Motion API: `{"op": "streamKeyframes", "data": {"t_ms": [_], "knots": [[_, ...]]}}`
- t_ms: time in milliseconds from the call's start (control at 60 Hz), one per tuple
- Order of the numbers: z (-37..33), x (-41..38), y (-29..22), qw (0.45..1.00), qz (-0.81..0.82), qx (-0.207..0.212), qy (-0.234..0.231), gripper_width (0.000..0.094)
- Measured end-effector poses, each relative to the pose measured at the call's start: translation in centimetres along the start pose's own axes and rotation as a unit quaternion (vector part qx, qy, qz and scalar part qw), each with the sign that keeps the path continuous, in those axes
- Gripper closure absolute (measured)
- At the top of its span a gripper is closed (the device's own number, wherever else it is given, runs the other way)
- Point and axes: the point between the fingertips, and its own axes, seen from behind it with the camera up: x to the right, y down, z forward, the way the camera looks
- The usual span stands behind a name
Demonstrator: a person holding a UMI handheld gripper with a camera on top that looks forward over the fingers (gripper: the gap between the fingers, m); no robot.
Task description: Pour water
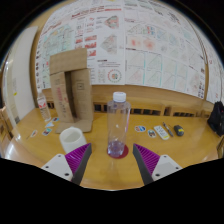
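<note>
A clear plastic water bottle [118, 125] with a white cap stands upright on a small red coaster [117, 152] on the wooden table [110, 172]. It stands just ahead of my gripper [112, 160], about midway between the two fingers. The fingers are open wide, with the purple pads [77, 158] well apart from the bottle on either side. A white cup [70, 138] stands on the table to the left of the bottle, beyond the left finger. Nothing is held.
A tall brown cardboard box [72, 90] stands behind the cup. Small items [163, 131] lie on the table to the right of the bottle. A dark object [216, 118] sits at the far right. Posters cover the wall [130, 45] behind.
</note>
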Motion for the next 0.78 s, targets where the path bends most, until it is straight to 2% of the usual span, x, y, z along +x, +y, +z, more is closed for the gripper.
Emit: {"op": "streamKeyframes", "data": {"t_ms": [433, 583, 783], "knots": [[-25.2, -7.7, 8.5, 0.998, 0.008, -0.01, 0.059, 0.0087], [-29.7, -9.5, 10.0, 0.998, -0.001, -0.012, 0.062, 0.0083], [-32.3, -9.1, 8.9, 0.996, -0.007, 0.012, 0.086, 0.0084]]}}
